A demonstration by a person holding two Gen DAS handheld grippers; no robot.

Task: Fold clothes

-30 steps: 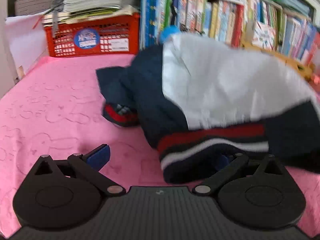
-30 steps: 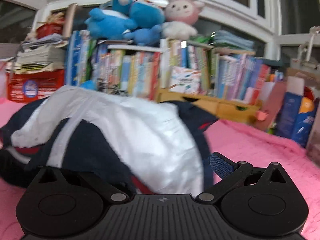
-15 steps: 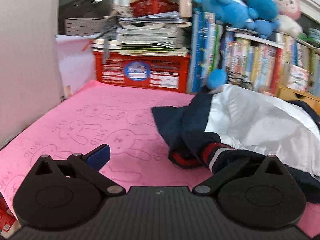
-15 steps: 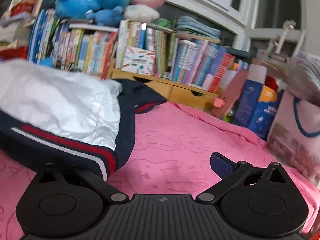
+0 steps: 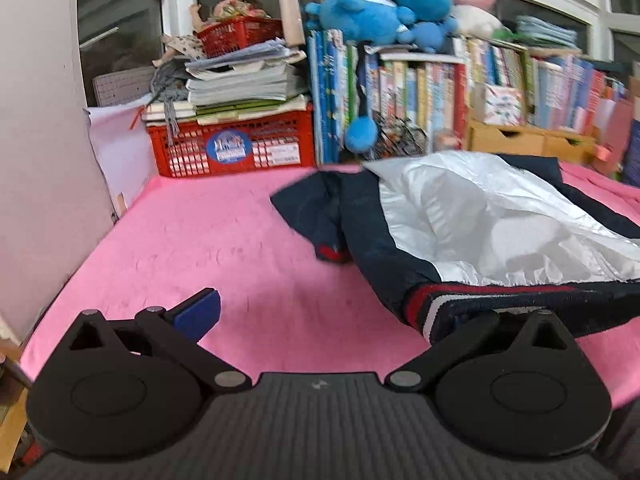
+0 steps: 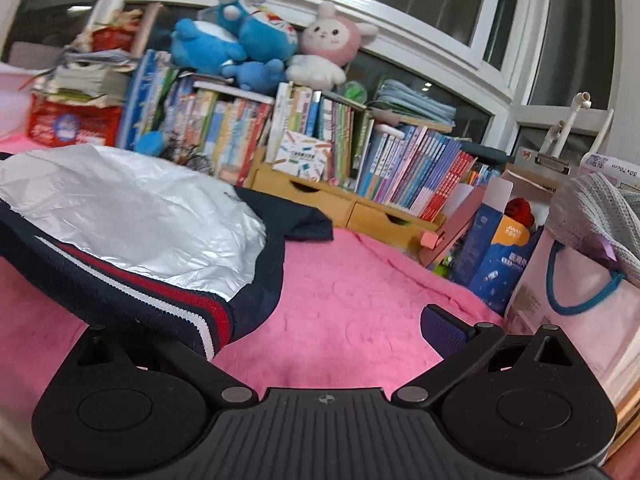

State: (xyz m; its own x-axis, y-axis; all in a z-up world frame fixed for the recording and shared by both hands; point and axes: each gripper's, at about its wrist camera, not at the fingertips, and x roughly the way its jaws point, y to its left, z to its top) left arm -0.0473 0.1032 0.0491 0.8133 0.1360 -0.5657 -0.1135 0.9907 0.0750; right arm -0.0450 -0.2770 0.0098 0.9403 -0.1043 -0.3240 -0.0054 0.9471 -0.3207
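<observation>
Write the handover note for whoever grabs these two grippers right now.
Left gripper: open, empty; the jacket's striped hem drapes over its right finger.
Right gripper: open, empty; the hem lies over its left finger.
Jacket: navy and white, lying on the pink cloth in front of the bookshelf. It lies rumpled, white panel up, with one dark sleeve sticking out on the left side.
Done: at most a rough first fold; no tidy bundle.
Left: tuck the sleeve in, fold again, flatten.
</observation>
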